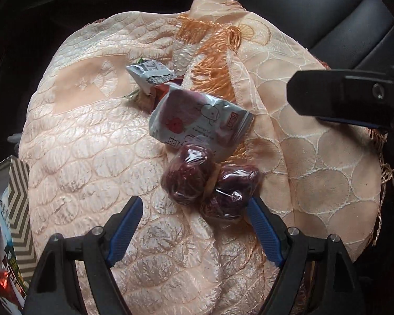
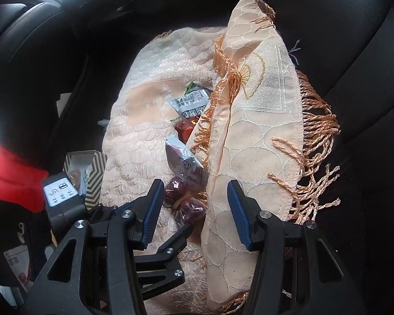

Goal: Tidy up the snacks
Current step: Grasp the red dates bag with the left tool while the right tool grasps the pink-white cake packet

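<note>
Peach cloth [image 1: 92, 141], two wrapped dates [image 1: 189, 176]

Each black hand-held gripper [image 1: 194, 210] carries 2 ribbed blue pads [image 2: 151, 210] and silver screws.

Both claws point steeply down, the left claw [image 1: 194, 210] spread wide and empty, the right claw [image 2: 194, 197] parted

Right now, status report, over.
Left claw open above wrapped dates. Right claw open beside cushion flap. Grey packet lies behind dates.
</note>
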{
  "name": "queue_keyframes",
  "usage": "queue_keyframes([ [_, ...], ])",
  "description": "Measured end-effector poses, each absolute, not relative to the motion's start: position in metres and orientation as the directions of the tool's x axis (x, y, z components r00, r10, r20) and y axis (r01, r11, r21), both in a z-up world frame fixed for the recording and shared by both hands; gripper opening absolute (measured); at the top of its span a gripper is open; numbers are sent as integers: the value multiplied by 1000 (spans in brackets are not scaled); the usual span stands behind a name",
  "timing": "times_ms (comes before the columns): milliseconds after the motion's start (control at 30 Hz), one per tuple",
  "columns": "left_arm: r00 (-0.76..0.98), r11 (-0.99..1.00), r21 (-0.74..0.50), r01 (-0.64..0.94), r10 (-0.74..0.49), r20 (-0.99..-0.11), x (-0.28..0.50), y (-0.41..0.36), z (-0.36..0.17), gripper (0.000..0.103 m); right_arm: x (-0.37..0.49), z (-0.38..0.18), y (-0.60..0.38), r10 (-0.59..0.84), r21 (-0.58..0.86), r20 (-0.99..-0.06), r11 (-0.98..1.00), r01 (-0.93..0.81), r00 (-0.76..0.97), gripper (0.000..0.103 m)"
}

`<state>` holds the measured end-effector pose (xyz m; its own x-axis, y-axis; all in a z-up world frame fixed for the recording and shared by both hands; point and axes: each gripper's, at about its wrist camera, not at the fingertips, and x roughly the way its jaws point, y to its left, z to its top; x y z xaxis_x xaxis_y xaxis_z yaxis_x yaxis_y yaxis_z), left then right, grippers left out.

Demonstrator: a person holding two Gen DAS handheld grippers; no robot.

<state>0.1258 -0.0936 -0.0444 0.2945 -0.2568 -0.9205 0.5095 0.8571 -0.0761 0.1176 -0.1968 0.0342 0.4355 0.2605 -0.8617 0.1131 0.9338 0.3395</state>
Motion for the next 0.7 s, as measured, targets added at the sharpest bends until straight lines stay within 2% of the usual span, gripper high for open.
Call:
queue_keyframes([
  [267,249,785,-104,611,-315,-916,128,-104,-49,85,117,33,-201,272,358,-858,925,127,435,50],
  [467,236,815,-126,566,-306,-922,139,-107,-66,85,118,34,-203,271,357,-857,925,128,438,50],
  [567,269,821,-115,559,-311,-911,137,-106,-65,74,117,34,-202,268,354,-858,927,125,439,50],
  [700,285,838,-137,529,-327,-901,137,-95,-60,73,118,36,-200,253,335,-859,935,115,445,50],
])
